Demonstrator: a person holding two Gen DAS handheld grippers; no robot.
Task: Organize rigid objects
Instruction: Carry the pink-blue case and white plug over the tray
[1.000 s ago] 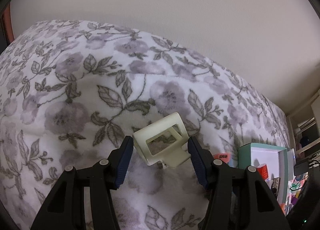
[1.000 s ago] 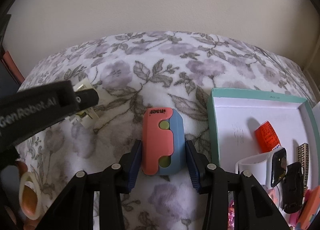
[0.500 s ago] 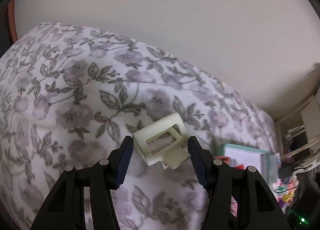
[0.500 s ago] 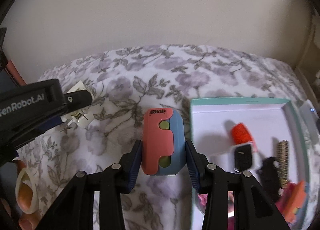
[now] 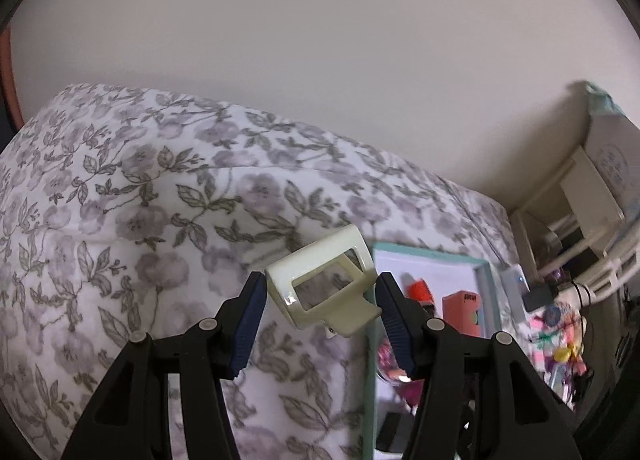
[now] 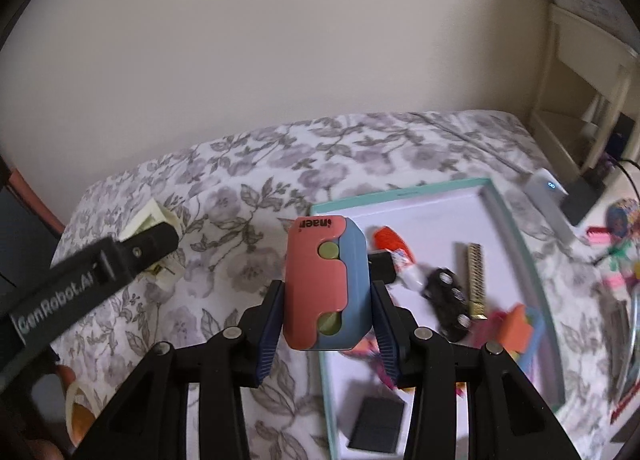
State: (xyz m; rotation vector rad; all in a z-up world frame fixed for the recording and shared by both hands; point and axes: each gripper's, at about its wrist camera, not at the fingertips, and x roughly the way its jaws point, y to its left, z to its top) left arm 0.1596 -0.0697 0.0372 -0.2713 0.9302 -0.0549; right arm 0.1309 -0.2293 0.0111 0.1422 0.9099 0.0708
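- Floral bedspread (image 6: 248, 220) under plain wall; teal-rimmed box (image 6: 516, 228) lies toward bed's right edge w/ small items inside.
- Left gripper (image 5: 320, 300) clamped on cream clip (image 5: 324, 288), held above bed just left of box's left rim.
- Right gripper (image 6: 326, 312) pinches pink/blue case (image 6: 324, 288) over same rim.
- Best I'd say: carry both fully past rim, lower onto bare white floor, then let go, one at a time.

both grippers lifted off the bedspread (image 5: 120, 220), cream clip (image 5: 320, 292) and pink-blue case (image 6: 326, 284) now nearer the teal box (image 6: 520, 244), box contents in view
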